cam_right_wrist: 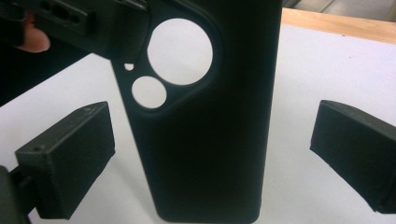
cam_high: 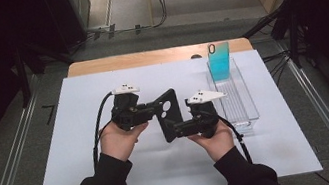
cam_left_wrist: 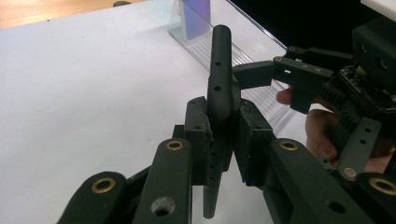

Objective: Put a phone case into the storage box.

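Black phone case (cam_high: 168,113) held above the white mat (cam_high: 86,151), pinched at one edge by the left gripper (cam_left_wrist: 224,135). Right gripper (cam_right_wrist: 210,158) jaws spread either side, apparently not touching. Clear tray (cam_high: 243,104) sits near, on the right.

A black phone case (cam_right_wrist: 210,140) stands upright in the middle, its back facing the camera, running from 12 to 6 o'clock. A large round hole and a smaller one below it sit at about 11 o'clock in the case, the white desk (cam_right_wrist: 317,74) showing through. The right tongs (cam_right_wrist: 212,158) stand wide apart: one pad (cam_right_wrist: 70,158) at 8 o'clock, the other at 4 o'clock, neither touching the case. At 10 o'clock the left tongs (cam_right_wrist: 79,23) grip the case's upper edge, a fingertip (cam_right_wrist: 35,42) beside them. A wooden strip runs at 1 o'clock.
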`<state>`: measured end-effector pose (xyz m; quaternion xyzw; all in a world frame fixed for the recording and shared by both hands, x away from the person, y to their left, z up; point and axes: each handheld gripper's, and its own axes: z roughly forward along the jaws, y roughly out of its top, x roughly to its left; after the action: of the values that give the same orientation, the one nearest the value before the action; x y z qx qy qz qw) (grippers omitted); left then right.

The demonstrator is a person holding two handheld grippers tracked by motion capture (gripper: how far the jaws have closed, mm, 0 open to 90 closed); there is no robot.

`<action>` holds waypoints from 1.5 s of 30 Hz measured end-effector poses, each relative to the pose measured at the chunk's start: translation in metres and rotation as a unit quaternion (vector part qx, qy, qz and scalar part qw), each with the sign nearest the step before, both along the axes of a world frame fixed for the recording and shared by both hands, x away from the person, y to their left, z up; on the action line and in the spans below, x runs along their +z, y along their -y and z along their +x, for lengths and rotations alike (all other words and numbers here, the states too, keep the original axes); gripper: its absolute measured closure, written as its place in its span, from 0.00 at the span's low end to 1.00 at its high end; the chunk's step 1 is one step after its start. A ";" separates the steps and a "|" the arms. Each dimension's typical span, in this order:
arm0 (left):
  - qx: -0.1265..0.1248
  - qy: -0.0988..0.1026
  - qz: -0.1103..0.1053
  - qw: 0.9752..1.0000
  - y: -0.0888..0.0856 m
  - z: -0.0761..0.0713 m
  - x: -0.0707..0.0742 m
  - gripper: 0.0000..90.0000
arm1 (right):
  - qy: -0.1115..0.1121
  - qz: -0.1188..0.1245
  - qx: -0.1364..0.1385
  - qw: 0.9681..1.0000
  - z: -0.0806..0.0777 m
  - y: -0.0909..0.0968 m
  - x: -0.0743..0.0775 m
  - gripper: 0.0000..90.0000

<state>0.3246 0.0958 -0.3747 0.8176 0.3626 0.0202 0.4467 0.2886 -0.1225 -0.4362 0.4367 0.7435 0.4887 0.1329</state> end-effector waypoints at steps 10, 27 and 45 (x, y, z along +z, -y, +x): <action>-0.007 -0.001 -0.001 1.000 0.007 -0.005 -0.002 0.86 | 0.008 -0.010 -0.011 1.000 -0.001 -0.009 -0.002 0.00; -0.014 -0.008 -0.009 1.000 0.016 -0.011 -0.005 0.86 | 0.019 -0.010 -0.015 1.000 -0.001 -0.010 -0.002 0.12; -0.020 0.003 -0.039 0.999 0.008 -0.010 0.001 0.68 | 0.023 -0.020 -0.011 0.999 -0.003 -0.010 -0.002 0.14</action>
<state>0.3147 0.0880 -0.3735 0.8064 0.3453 -0.0003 0.4801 0.2859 -0.1123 -0.4378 0.4306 0.7453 0.4820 0.1635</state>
